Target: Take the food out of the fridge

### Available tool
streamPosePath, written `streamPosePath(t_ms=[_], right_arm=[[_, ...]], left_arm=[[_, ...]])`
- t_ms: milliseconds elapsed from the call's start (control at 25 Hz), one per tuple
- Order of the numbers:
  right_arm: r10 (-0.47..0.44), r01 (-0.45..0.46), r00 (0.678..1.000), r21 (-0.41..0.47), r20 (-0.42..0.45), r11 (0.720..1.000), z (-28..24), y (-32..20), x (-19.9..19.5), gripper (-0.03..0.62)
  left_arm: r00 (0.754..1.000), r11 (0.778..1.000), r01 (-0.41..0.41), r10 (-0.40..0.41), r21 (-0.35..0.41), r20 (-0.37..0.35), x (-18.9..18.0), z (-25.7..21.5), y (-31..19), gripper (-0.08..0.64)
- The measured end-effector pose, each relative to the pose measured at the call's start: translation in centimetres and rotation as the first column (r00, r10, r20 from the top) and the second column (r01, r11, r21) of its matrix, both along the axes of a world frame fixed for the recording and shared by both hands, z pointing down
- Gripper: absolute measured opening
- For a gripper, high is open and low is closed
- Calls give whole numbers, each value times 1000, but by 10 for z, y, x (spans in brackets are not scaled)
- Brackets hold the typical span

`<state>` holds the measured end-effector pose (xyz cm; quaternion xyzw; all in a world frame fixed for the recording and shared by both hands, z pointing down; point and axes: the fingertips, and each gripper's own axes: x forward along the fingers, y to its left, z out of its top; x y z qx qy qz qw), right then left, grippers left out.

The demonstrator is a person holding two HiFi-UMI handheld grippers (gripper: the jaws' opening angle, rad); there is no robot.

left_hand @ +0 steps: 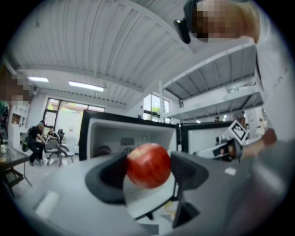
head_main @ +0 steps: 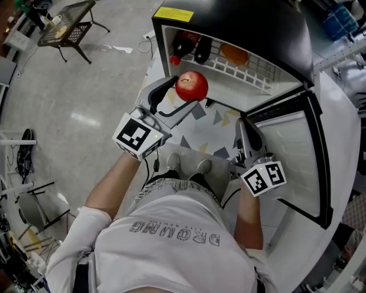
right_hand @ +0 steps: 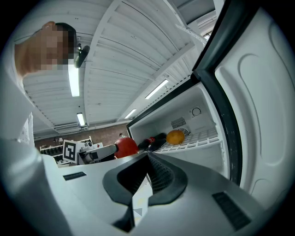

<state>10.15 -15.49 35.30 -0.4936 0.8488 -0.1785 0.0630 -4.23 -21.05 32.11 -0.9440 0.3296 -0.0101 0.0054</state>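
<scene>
Left claw [head_main: 186, 93] clenched on round red apple [head_main: 191, 86], held clear in front of open black mini-fridge [head_main: 171, 14], prob. for carrying off. Right claw [head_main: 245, 127] pinched shut, empty, beside white door [head_main: 297, 149]. Round orange fruit [head_main: 234, 55] & dark bottles [head_main: 194, 48] sit on white wire shelf [head_main: 254, 73] inside.

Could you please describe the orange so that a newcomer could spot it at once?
Look into the open fridge, at its white wire shelf. The orange lies right of the dark bottles, round and orange-skinned, unlike the red apple held outside in the left gripper.
</scene>
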Motion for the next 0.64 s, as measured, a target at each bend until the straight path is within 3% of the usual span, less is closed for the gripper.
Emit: streamPosePath(t_ms=[640], right_arm=[[-3,3,1000,-17,11,1000,5,-1,1,-11]], left_arm=[[1000,1000,-1,1,-11,4,2,4,1,301]])
